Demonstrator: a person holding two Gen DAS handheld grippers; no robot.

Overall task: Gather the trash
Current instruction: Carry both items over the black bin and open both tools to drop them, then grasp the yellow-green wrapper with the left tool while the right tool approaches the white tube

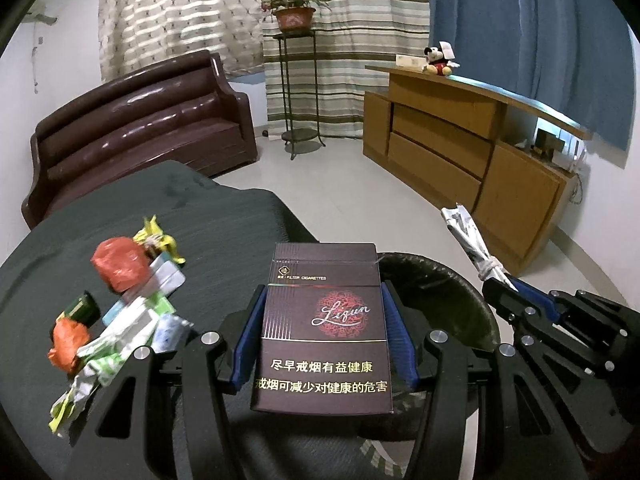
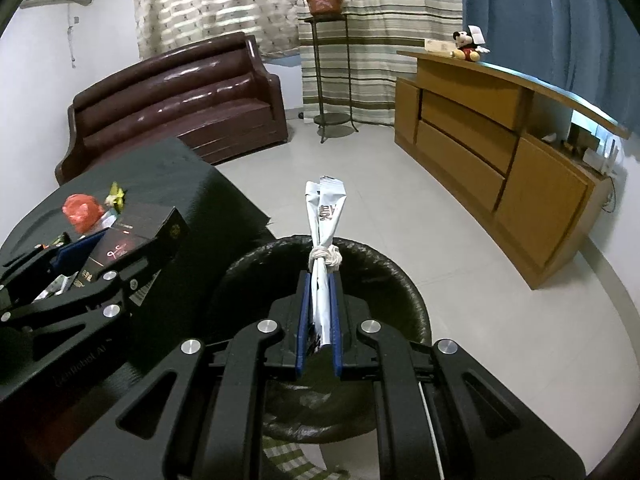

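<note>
- We hold a dark cigarette pack (image 1: 324, 328) in our left gripper (image 1: 322, 320); its blue pads press both long sides of the pack, which stands face-on to the left wrist camera at the edge of the table, next to the bin.
- Our right gripper (image 2: 320, 300) is nearly closed on a knotted white paper wrapper (image 2: 326, 216), whose free end sticks up and forward above the bin.
- The black-lined trash bin (image 2: 384, 276) sits on the floor right under the wrapper, just beside the table.
- On the dark table (image 1: 120, 208) the remaining trash lies in a loose pile (image 1: 120, 312): red and orange crumpled bags, yellow and green wrappers, pale packets.
- Farther out we see a brown sofa (image 1: 140, 120), a potted plant (image 1: 294, 14) on a metal stand, and a wooden cabinet (image 1: 460, 136) with a plush toy (image 1: 438, 60) on top.
</note>
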